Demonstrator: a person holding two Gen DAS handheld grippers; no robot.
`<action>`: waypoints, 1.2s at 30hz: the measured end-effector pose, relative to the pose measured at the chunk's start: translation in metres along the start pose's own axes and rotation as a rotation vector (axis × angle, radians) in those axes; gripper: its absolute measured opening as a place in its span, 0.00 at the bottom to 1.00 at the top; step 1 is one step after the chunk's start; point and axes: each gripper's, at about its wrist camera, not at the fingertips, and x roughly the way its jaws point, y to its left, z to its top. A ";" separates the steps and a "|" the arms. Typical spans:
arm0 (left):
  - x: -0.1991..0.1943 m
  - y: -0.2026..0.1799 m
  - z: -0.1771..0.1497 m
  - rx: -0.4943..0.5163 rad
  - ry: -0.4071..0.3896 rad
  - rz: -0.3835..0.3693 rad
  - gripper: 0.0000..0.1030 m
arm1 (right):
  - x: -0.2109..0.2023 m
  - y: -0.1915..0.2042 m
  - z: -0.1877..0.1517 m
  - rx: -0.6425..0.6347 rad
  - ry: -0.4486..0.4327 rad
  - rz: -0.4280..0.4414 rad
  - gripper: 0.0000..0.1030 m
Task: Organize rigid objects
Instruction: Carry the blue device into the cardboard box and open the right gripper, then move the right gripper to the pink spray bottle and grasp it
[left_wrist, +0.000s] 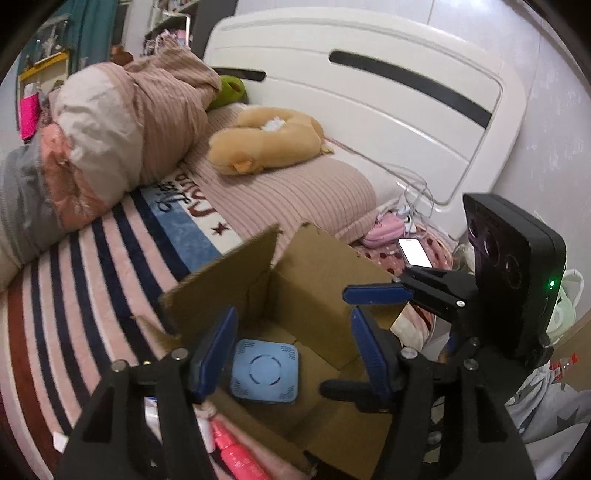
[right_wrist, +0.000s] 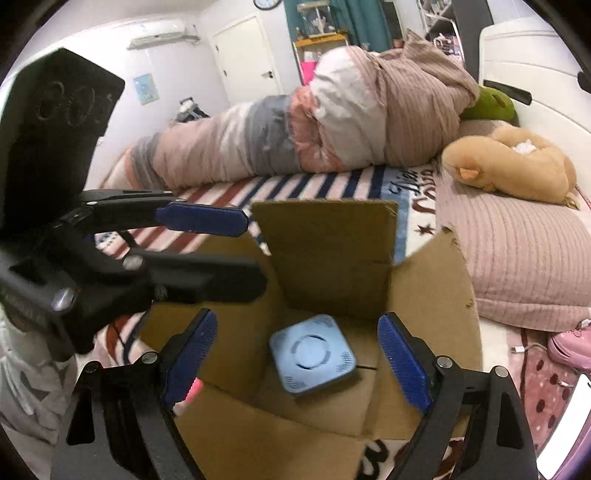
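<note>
An open cardboard box (left_wrist: 314, 280) (right_wrist: 332, 258) stands on the bed with its flaps up. A light blue square device (left_wrist: 264, 370) (right_wrist: 313, 353) lies flat on the box floor. My left gripper (left_wrist: 291, 350) is open and empty, held over the box. My right gripper (right_wrist: 299, 358) is open and empty, also over the box with the device between its fingers in view. In the left wrist view the right gripper (left_wrist: 369, 306) comes in from the right. In the right wrist view the left gripper (right_wrist: 221, 251) comes in from the left. A pink bottle (left_wrist: 240, 454) lies beside the box.
A striped blanket (left_wrist: 92, 295) covers the bed. A rolled duvet (left_wrist: 110, 129) and a tan plush toy (left_wrist: 266, 144) lie behind the box. A pink pillow (right_wrist: 517, 258), a lit phone (left_wrist: 414, 252), cables and a white headboard (left_wrist: 369, 92) are at the right.
</note>
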 end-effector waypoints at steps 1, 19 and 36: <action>-0.008 0.002 -0.002 -0.005 -0.014 0.005 0.59 | -0.003 0.005 0.001 -0.007 -0.011 0.004 0.85; -0.150 0.137 -0.132 -0.220 -0.181 0.298 0.67 | 0.047 0.181 0.027 -0.209 0.027 0.166 0.82; -0.096 0.138 -0.207 -0.254 -0.133 0.190 0.68 | 0.122 0.158 -0.074 -0.057 0.354 -0.166 0.55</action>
